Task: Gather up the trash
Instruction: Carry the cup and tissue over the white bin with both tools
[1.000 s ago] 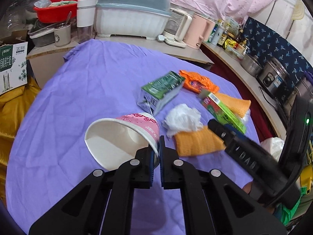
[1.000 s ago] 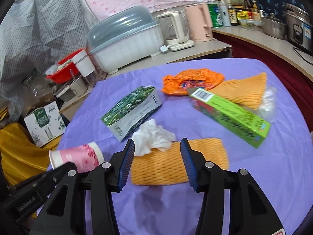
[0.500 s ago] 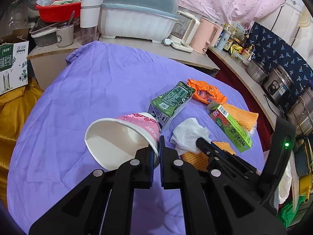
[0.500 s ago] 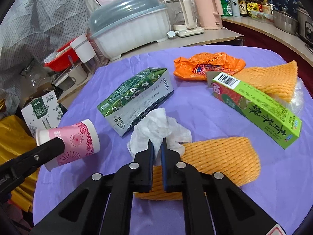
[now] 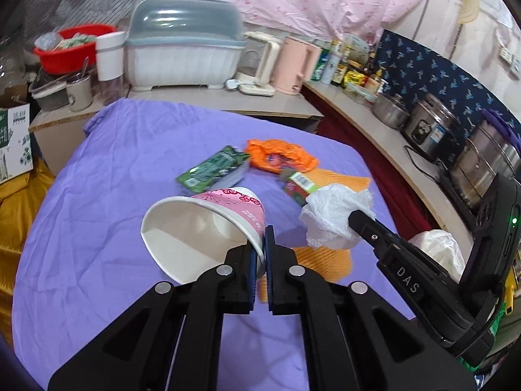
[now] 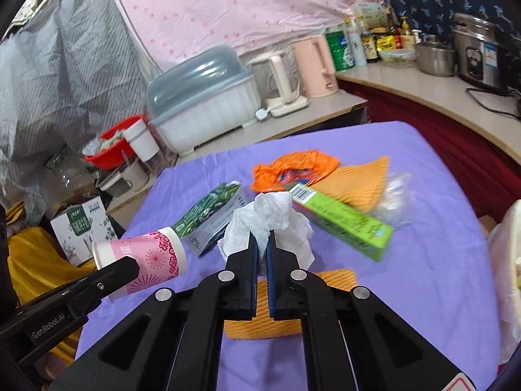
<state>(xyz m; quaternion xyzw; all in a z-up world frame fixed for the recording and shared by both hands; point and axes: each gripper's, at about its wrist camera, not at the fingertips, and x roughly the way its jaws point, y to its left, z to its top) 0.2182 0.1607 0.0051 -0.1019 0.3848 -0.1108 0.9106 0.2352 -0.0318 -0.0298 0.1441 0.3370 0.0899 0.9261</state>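
A purple cloth covers the table (image 6: 439,260). Beyond its far edge runs a pale counter (image 5: 228,106) under a pink dotted curtain (image 6: 244,9). A grey striped sheet (image 6: 58,75) hangs at left; dark blue patterned fabric (image 5: 433,68) backs the right-hand counter.

Purple-clothed table (image 6: 423,169): green carton (image 6: 211,213), orange wrapper (image 6: 296,166), green box (image 6: 345,224), foam nets (two) (image 6: 358,179).

right gripper (image 6: 263,242) closed on tissue (image 6: 270,224) — tissue lifted off purple cloth (image 6: 423,260), now airborne.
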